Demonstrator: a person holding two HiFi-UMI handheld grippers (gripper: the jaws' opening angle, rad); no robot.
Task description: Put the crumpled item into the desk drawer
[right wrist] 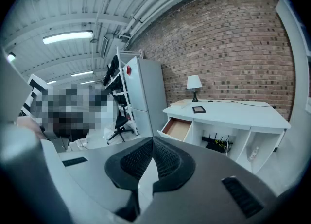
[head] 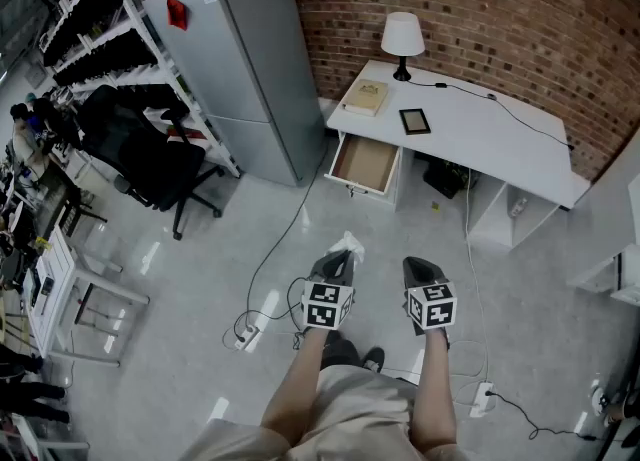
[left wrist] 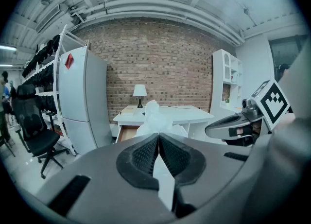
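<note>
Lower centre-left, the left hand-held gripper (head: 336, 261) is clamped on the crumpled item (head: 349, 244), a white wad bunched past its tips and held out front toward the drawer (head: 365, 165), which stands open well above it in the frame. The right hand-held gripper (head: 419, 267) is closed on nothing, probably just spare. The desk (head: 470, 129) spans the upper right.

No legible text, no readable labels
</note>
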